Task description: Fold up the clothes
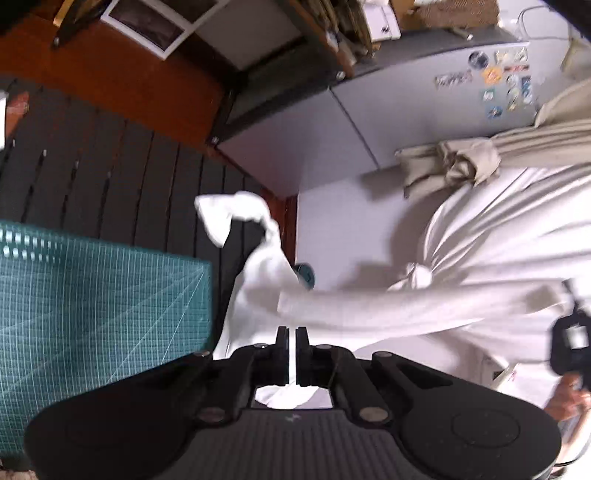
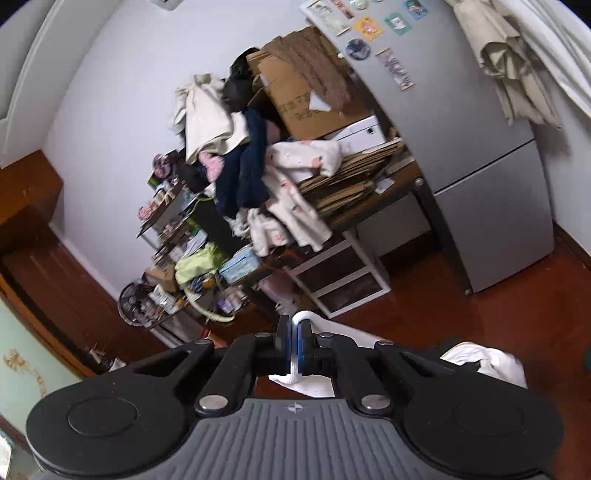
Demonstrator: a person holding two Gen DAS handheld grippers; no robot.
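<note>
Both claws pinch white cloth: left claw grips the shirt; right claw likewise, held aloft.

I am in a lived-in room of a home. A grey fridge carries many magnets. Beside it, a table is heaped with clothes and flattened cardboard boxes. The floor is reddish wood, and a green cutting mat lies on my dark tabletop.
</note>
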